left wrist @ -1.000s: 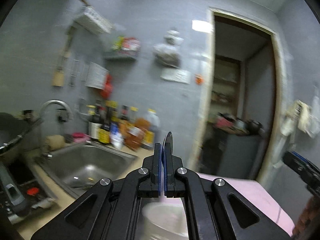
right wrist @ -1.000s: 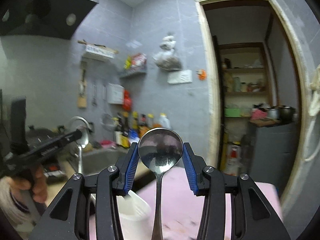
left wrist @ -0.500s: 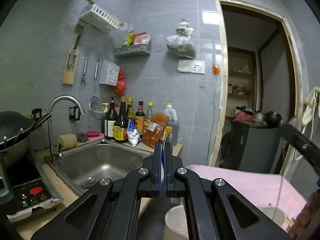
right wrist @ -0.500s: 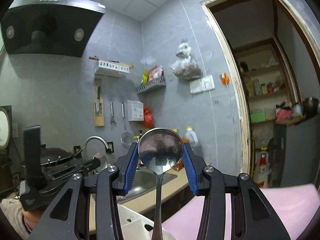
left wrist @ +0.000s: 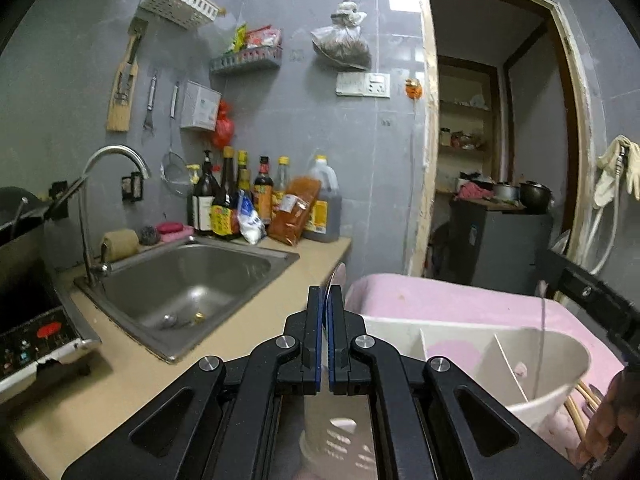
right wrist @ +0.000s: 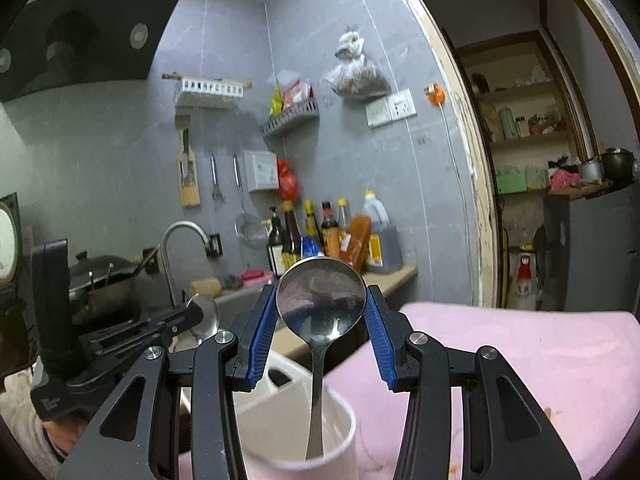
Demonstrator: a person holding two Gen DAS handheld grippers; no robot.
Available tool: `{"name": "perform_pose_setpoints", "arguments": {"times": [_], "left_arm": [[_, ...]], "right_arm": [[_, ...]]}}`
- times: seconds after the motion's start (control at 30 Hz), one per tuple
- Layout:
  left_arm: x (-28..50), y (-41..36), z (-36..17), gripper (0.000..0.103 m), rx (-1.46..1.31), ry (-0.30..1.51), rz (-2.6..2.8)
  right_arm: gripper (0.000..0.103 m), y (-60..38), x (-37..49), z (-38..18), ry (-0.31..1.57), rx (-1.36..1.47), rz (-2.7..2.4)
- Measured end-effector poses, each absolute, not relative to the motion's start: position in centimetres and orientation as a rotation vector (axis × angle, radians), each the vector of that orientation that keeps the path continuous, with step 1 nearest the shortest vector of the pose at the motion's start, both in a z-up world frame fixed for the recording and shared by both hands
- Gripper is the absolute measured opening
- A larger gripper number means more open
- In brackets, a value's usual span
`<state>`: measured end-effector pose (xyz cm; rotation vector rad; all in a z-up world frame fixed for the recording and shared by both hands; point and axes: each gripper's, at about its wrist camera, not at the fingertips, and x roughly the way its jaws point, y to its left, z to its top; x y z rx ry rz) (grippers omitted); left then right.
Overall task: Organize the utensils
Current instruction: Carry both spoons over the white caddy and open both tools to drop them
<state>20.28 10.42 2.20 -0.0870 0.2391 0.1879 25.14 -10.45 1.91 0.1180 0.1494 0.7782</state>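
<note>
My left gripper [left wrist: 325, 308] is shut on a metal spoon [left wrist: 335, 280], seen edge-on between its pads and standing bowl up. It hangs over a white divided utensil holder [left wrist: 460, 348] on the pink cloth. My right gripper [right wrist: 321, 312] holds a second metal spoon [right wrist: 321, 300] by the sides of its bowl, the handle pointing down into the white holder [right wrist: 296, 436]. The left gripper with its spoon also shows in the right wrist view [right wrist: 176, 320], at the left. The right gripper's black body [left wrist: 596, 300] shows at the right of the left wrist view.
A steel sink [left wrist: 188, 280] with a tap [left wrist: 112, 160] sits to the left, with sauce bottles [left wrist: 256, 200] behind it. An induction hob [left wrist: 32, 340] is at the far left. A pink cloth [right wrist: 540, 352] covers the table. Chopsticks [left wrist: 580, 400] lie beside the holder. A doorway [left wrist: 500, 140] is at the right.
Both grippers have tilted down and moved in over the white holder. The right spoon's handle now reaches into the holder. Both stay shut on their spoons.
</note>
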Motion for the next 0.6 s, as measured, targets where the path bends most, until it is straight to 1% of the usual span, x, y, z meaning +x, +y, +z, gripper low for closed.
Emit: {"name": "perform_pose_setpoints", "arguments": {"times": [0.13,0.3,0.43,0.47,0.57,0.6], "left_arm": [[19.9,10.1,1.9,0.001,-0.094,0.253,0.136],[19.6,10.8,2.5,0.004,-0.166,0.281,0.062],[19.4,11.6,3.2,0.006,-0.240,0.300,0.015],[19.4,11.8,3.4,0.007,-0.255,0.305,0.011],[19.2,11.9,4.1,0.013,-0.283,0.302,-0.005],[18.9,11.8,4.4,0.020,-0.283,0.293,-0.007]], "right_arm": [[0.042,-10.4,25.1,0.9,0.192,0.107,0.777],[0.042,-10.2,24.6,0.3,0.217,0.092,0.792],[0.052,-10.5,24.2,0.8,0.208,0.108,0.800],[0.052,-10.6,24.0,0.9,0.204,0.113,0.803],[0.054,-10.9,23.6,1.4,0.191,0.117,0.798],[0.054,-11.1,23.5,1.7,0.185,0.121,0.794]]}}
